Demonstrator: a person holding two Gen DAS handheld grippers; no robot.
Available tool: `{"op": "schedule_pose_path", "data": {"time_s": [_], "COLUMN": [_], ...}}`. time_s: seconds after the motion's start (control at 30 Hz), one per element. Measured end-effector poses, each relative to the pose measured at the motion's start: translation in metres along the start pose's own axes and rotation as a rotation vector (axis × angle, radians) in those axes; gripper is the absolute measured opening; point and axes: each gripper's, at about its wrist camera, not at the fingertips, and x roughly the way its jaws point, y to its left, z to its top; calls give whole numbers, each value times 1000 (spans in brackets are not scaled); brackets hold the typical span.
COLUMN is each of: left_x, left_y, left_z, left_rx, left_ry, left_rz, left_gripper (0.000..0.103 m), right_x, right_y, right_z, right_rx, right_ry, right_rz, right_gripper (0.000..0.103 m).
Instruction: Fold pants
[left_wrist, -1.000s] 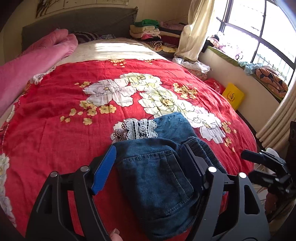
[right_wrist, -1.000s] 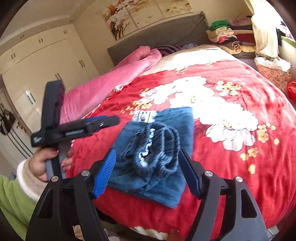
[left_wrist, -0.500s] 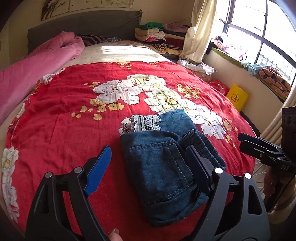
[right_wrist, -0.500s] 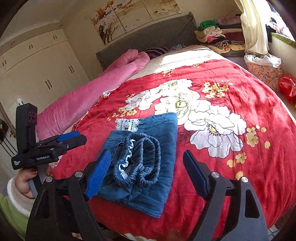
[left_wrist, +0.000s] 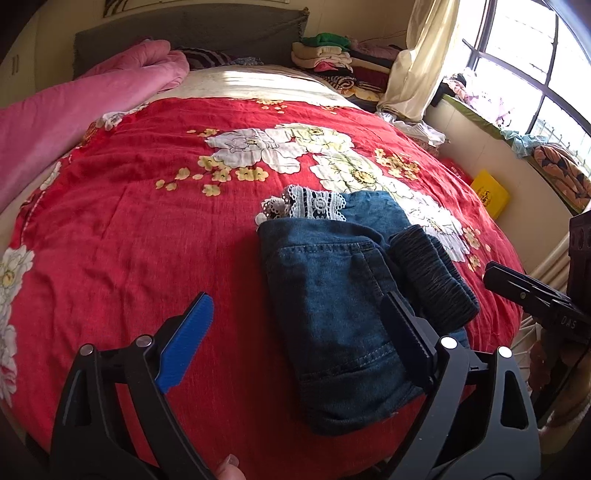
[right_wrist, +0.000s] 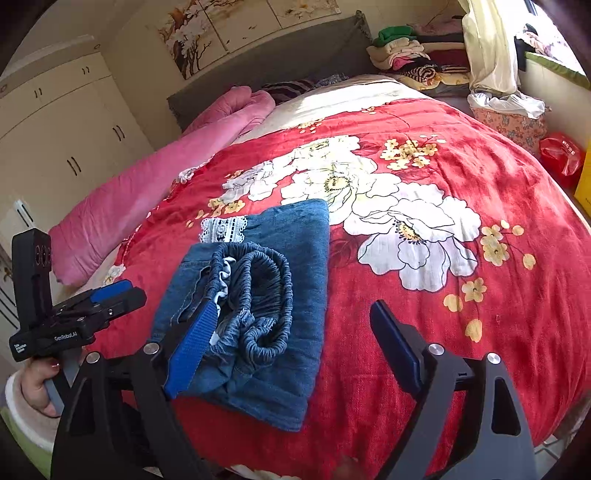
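folded pants (left_wrist: 332, 314) on bedspread (left_wrist: 147, 240) — grippers opening

1. Left gripper (left_wrist: 295, 341): jaws are opening and stand wider than a second ago. The folded denim pants (left_wrist: 332, 295) no longer sit squarely between them; only the near corner remains by the right-hand jaw.
2. Right gripper (right_wrist: 291, 343): jaws are opening, wider than before, with the pants' elastic waistband (right_wrist: 258, 291) now beside the blue pad, not centred.
3. Both grippers have drawn back and lowered.
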Motion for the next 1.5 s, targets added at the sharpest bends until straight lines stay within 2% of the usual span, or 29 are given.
{"op": "schedule_pose_path", "data": {"time_s": [0.17, 0.6, 1.03, 1.5], "left_x": [-13, -37, -46, -54], "left_y": [-2, -11, -15, -20], "left_z": [-19, -52, -67, -87], "left_rx": [-11, -42, -58, -68], "left_ry": [4, 19, 21, 34], "left_rz": [11, 22, 42, 54], "left_gripper": [93, 93, 93, 93], "right_x": [-15, -41, -46, -51], "right_y": [7, 34, 48, 54], "right_z": [-13, -31, -50, -68], "right_rx": [-33, -94, -142, -105], "right_ry": [-7, -10, -5, -2], "right_rz": [-35, -77, -135, -151], "right_gripper": [91, 98, 98, 98]}}
